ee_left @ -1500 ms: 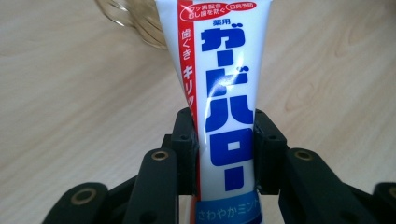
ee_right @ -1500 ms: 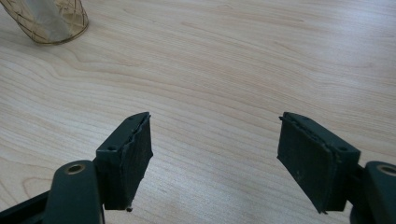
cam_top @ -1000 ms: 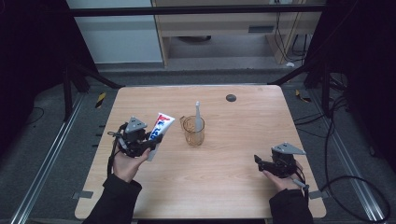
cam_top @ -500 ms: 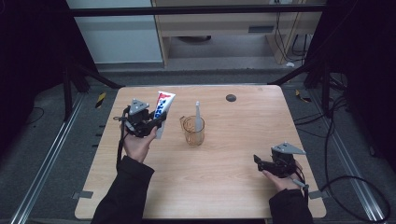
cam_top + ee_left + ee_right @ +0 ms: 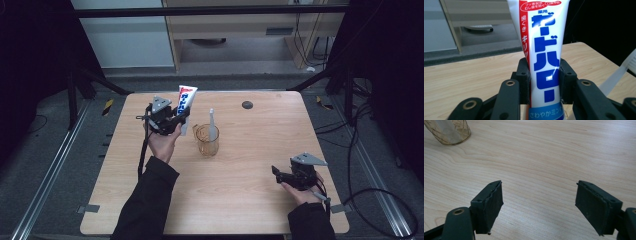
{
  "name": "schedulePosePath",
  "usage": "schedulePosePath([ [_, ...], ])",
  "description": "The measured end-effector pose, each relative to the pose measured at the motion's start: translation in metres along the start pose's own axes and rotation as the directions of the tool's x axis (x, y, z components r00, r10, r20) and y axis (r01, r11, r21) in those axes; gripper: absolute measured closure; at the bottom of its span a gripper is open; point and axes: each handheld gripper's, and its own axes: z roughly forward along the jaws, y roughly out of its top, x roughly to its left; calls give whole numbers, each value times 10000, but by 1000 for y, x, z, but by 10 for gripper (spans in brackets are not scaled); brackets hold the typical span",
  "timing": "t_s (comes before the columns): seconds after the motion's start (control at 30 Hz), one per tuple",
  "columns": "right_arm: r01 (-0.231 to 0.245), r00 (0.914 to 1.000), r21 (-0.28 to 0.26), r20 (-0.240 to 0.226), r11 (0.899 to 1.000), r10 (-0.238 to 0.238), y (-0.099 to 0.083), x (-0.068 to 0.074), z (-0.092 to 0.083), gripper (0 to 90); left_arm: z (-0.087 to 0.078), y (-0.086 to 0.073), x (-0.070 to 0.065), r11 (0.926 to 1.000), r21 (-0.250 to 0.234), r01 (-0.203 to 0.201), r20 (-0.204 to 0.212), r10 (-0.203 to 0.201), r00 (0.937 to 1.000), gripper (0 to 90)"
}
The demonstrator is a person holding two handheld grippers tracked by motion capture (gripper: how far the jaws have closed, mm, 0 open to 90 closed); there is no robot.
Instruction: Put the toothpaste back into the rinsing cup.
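A white toothpaste tube (image 5: 186, 103) with blue and red print stands almost upright above the table's far left part, cap end down. My left gripper (image 5: 176, 120) is shut on its lower half. In the left gripper view the tube (image 5: 544, 50) rises between the two jaws of that gripper (image 5: 544, 83). An amber glass cup (image 5: 207, 140) stands at mid-table to the right of the tube, with a white toothbrush (image 5: 212, 125) upright in it. My right gripper (image 5: 276, 173) rests low near the front right, open, nothing between its pads (image 5: 490, 205). The cup's base (image 5: 449, 131) shows far off.
A small dark round object (image 5: 247, 105) lies near the table's far edge. The wooden table (image 5: 240, 210) has bare surface in front and to the right of the cup. Metal frame rails run along the floor on both sides.
My left gripper has carried the tube up and toward the far edge, and turned it from slanted to nearly upright. The right gripper, the cup and the toothbrush have stayed put.
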Motion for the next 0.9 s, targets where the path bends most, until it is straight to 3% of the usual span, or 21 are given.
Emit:
schedulePosePath([
  [0.4,36,10000,-32,68,10000,-36,0,0,1,229,24,2,-20,9992,-383,-106,257,116,9996,673],
  [0.63,81,9999,4,135,10000,-81,-1,0,2,225,35,-1,-24,9990,-442,2,543,22,9985,673],
  [0.9,77,9999,-30,143,10000,-76,-1,0,2,217,44,-8,-28,9991,-425,1,591,24,9982,673],
])
